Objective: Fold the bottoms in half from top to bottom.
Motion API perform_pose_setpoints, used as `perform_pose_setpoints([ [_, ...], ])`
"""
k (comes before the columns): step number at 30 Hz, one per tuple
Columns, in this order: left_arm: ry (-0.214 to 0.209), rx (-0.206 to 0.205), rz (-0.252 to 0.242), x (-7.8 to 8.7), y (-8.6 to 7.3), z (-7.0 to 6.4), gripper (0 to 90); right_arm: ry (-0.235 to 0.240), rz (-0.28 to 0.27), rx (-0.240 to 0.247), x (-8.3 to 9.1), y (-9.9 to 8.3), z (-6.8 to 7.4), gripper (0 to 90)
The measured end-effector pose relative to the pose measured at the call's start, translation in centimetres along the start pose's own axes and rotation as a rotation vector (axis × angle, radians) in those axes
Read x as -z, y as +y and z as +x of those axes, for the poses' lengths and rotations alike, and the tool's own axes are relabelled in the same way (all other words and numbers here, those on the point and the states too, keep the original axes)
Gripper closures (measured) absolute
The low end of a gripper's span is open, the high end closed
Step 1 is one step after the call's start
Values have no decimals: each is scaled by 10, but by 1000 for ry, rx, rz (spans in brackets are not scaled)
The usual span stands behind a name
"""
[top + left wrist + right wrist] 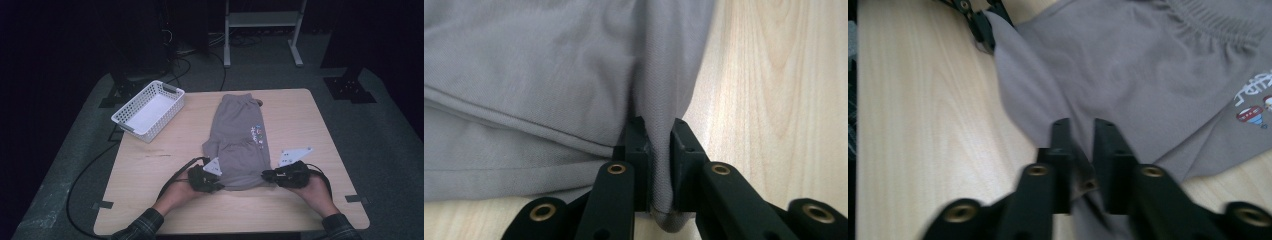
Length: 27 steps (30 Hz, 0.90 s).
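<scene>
Grey shorts (240, 137) with a small coloured print lie lengthwise on the wooden table (150, 170), waistband at the far end. My left gripper (216, 184) sits at the near left corner of the shorts, and in the left gripper view it (659, 131) is shut on a fold of the grey fabric (574, 75). My right gripper (266, 175) is at the near right corner; the right gripper view shows it (1082, 131) pinching the grey cloth (1128, 80) between narrow jaws. The left gripper (982, 27) also appears far off in that view, holding the other corner.
A white plastic basket (148, 110) stands at the table's far left corner, nothing visible inside. Black cables trail off the table's left side. A white metal stand (262, 25) is on the floor beyond the table. Bare wood lies left and right of the shorts.
</scene>
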State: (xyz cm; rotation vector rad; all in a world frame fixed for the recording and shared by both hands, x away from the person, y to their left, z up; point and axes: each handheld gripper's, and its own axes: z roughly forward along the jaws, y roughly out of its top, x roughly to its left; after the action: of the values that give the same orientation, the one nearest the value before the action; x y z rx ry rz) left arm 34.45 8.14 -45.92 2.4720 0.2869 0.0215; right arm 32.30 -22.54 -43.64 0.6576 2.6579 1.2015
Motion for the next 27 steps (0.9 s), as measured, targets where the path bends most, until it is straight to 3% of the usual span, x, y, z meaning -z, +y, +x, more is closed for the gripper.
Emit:
perform_pose_setpoints([
  [3,-27,28,-6,-1,1,5,825,14,19,-12,-8,-1,-5,572],
  [7,-25,21,1,-1,1,6,824,47,55,20,-15,-3,0,411],
  [8,-29,36,-5,-1,1,6,824,38,74,30,-18,-4,1,366],
  [13,-35,48,-12,-1,1,6,824,31,133,63,-30,-6,2,307],
  [14,-35,48,-11,-1,0,6,824,29,170,74,-37,-8,0,342],
  [15,-35,48,-11,-1,0,6,824,29,170,74,-37,-8,0,342],
  [16,-35,50,-12,-1,0,6,824,19,157,96,-37,-8,0,447],
  [18,-35,50,-10,-1,0,6,825,16,151,88,-36,-9,1,623],
  [21,-48,39,4,0,1,3,828,32,154,83,-33,-10,1,775],
  [22,-48,39,4,0,1,3,829,32,154,83,-33,-10,1,775],
  [23,-59,35,12,0,0,1,830,57,163,80,-32,-10,5,817],
  [27,-108,20,37,3,-4,-15,833,129,178,40,-29,-12,11,836],
])
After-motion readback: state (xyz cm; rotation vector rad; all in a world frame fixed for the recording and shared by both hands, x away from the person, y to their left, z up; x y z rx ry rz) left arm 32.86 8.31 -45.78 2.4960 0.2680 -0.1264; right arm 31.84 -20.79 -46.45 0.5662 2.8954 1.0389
